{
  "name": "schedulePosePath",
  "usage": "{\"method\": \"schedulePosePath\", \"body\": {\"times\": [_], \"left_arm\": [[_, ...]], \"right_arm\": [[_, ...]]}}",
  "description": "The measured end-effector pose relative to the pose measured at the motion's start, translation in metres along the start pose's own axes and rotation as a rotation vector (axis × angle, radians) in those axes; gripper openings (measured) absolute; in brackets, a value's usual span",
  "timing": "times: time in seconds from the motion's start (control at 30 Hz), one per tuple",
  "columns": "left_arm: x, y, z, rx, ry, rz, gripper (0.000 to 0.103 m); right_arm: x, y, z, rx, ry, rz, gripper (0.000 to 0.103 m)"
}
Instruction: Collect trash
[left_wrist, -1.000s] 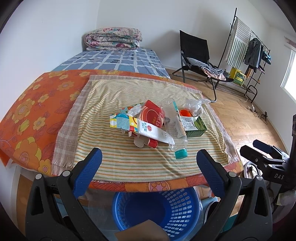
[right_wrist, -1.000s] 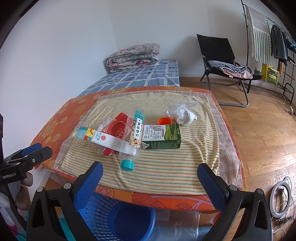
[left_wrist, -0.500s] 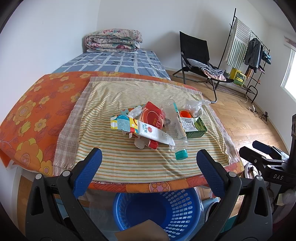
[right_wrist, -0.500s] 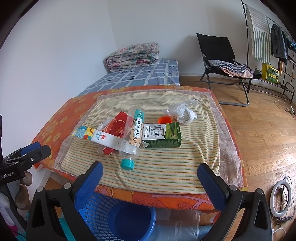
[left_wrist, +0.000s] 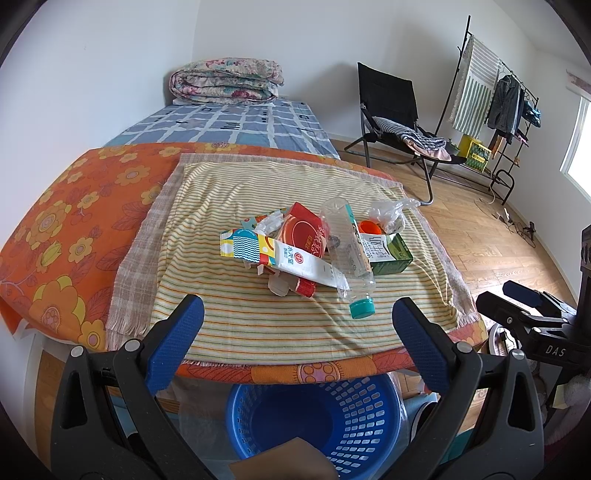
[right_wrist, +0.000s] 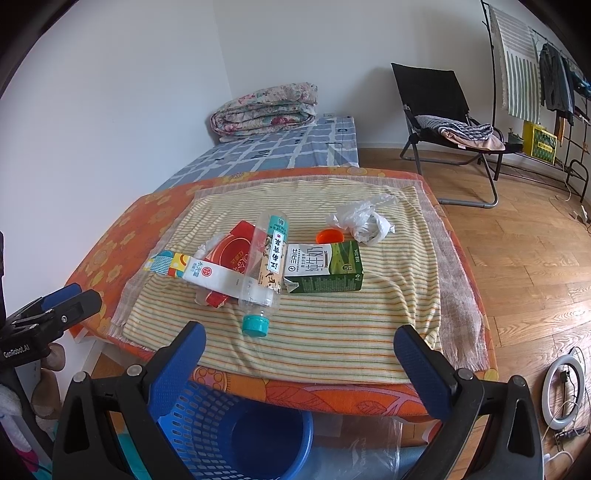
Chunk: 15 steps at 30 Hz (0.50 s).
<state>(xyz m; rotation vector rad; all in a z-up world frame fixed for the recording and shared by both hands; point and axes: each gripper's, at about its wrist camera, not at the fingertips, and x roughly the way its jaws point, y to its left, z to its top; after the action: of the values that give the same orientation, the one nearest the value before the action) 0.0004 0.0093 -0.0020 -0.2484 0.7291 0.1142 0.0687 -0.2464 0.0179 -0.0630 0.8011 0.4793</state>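
A pile of trash lies on the striped cloth (left_wrist: 236, 192) of a low table: a clear plastic bottle (left_wrist: 347, 251) with a teal cap, a green milk carton (left_wrist: 388, 251), a flattened white carton (left_wrist: 288, 258), a red packet (left_wrist: 306, 232), an orange lid (left_wrist: 371, 226) and a crumpled plastic bag (left_wrist: 388, 214). The same bottle (right_wrist: 267, 262), milk carton (right_wrist: 325, 267) and bag (right_wrist: 365, 219) show in the right wrist view. My left gripper (left_wrist: 295, 332) and right gripper (right_wrist: 299, 349) are both open and empty, held short of the table's near edge. A blue basket (left_wrist: 317, 421) stands on the floor below.
The table has an orange flowered cover (left_wrist: 66, 221). Behind it is a bed (left_wrist: 229, 125) with a folded quilt (left_wrist: 225, 79). A black folding chair (left_wrist: 399, 122) and a clothes rack (left_wrist: 495, 92) stand on the wood floor at right. A ring light (right_wrist: 563, 387) lies on the floor.
Both grippers have moved slightly closer to the table; the trash pile looks a little nearer. Nothing on the table has moved.
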Motion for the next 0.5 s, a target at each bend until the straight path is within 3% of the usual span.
{"method": "schedulePosePath", "body": {"times": [0.5], "left_arm": [[-0.0007,-0.0007,-0.0005,0.001,-0.002,0.002,0.103]], "right_arm": [[0.0008,0.0000,-0.0009,0.003,0.002,0.003,0.103]]}}
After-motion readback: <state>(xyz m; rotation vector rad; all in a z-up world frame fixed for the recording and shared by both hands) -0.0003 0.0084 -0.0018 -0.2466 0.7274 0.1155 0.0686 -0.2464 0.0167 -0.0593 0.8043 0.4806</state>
